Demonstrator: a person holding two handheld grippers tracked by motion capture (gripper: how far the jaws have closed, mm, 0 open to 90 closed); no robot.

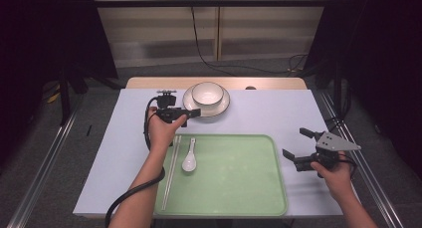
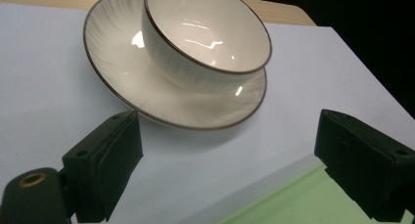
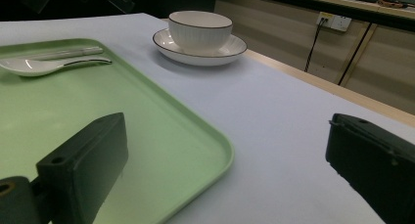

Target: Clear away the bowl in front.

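Two grippers stand wide and hold nothing. The left gripper [image 1: 195,112] hovers just beside the plate [image 1: 188,101], which carries the bowl [image 1: 207,92] on the desk [image 1: 278,108] behind the tray [image 1: 259,188]. To grasp well, I think it should meet the plate's rim level and close slowly.

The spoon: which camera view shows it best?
The high view: the whole spoon lies on the tray, beside the chopsticks. The right gripper view shows it small and side-on.
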